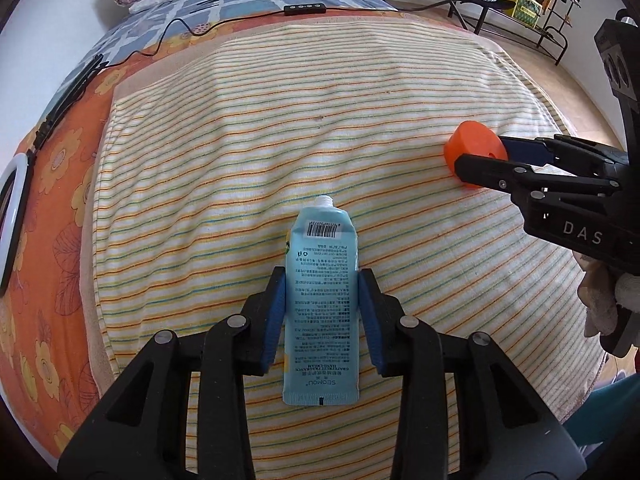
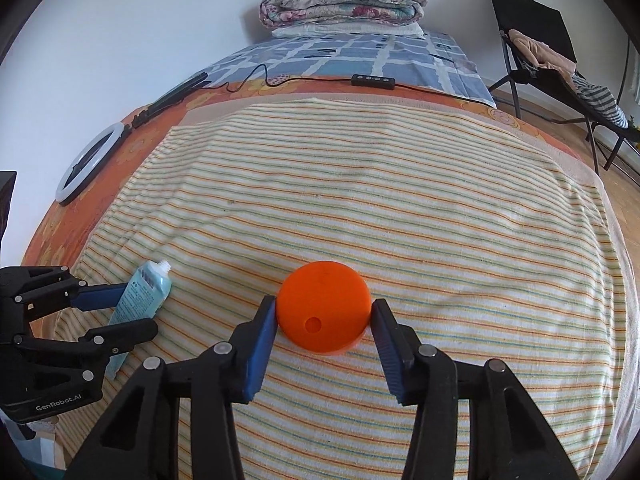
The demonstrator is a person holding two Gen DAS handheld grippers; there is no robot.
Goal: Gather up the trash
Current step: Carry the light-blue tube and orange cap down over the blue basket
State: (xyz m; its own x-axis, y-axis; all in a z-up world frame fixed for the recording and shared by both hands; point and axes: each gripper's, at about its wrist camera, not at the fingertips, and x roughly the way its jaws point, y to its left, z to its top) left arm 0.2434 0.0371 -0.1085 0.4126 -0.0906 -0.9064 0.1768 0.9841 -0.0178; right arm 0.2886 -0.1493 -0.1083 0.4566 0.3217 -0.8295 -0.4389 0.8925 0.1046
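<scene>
Your left gripper (image 1: 322,312) fingers clamped on the blue tube (image 1: 322,300), your right gripper (image 2: 324,330) fingers pinching the orange disc (image 2: 324,306), both over the striped bed cover (image 2: 360,208)

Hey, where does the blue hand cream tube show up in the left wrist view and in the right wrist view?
Left wrist view: the blue hand cream tube lies lower centre, between the left tongs, nozzle pointing away.
Right wrist view: the tube is at the lower left edge, between the left tongs.
Shared landmark: the orange disc, right in the left view, centre in the right view, on the striped cloth.
</scene>
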